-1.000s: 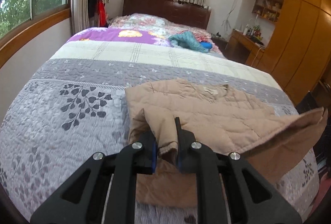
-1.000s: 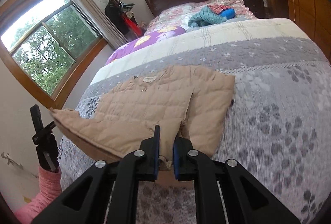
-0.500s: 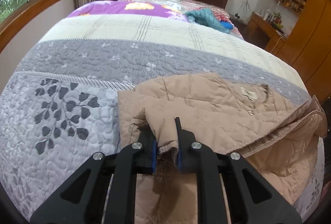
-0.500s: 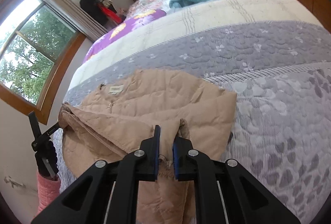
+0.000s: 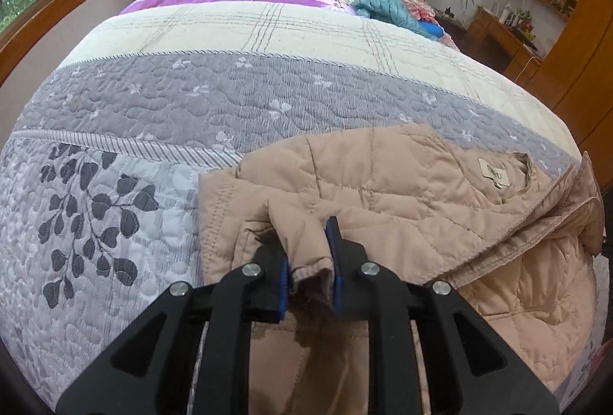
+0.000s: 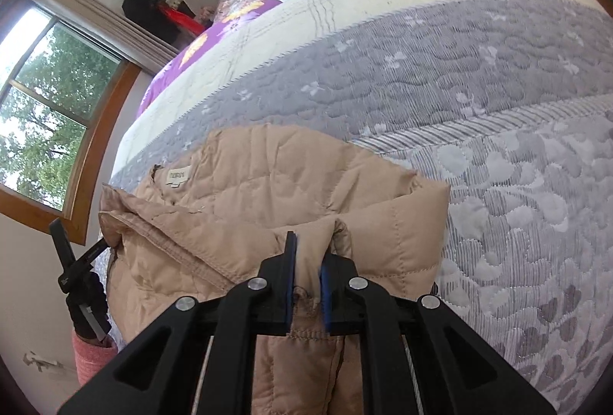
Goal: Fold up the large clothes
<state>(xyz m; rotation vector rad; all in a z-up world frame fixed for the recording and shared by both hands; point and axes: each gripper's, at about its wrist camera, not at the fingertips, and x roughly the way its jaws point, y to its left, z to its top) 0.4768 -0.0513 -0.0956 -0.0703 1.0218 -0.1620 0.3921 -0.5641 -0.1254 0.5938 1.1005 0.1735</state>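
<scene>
1. Left gripper point(image 5: 308, 258): pinching a bunched edge of the tan jacket point(image 5: 383, 192) between nearly closed pads, fabric filling the narrow gap.
2. Jacket: lying on the grey quilted bed point(image 5: 153, 116) near its foot, collar label pointing toward the headboard, long axis running away from both sets of fingers; lower part hanging below and behind the grip.
3. Right gripper point(image 6: 306, 261): likewise clamping a fold of the jacket point(image 6: 268, 177), pads close together with cloth between.
4. Judging the coming move: carrying the held edge forward over the body toward the collar, both grips about equally near, one on each side.
</scene>
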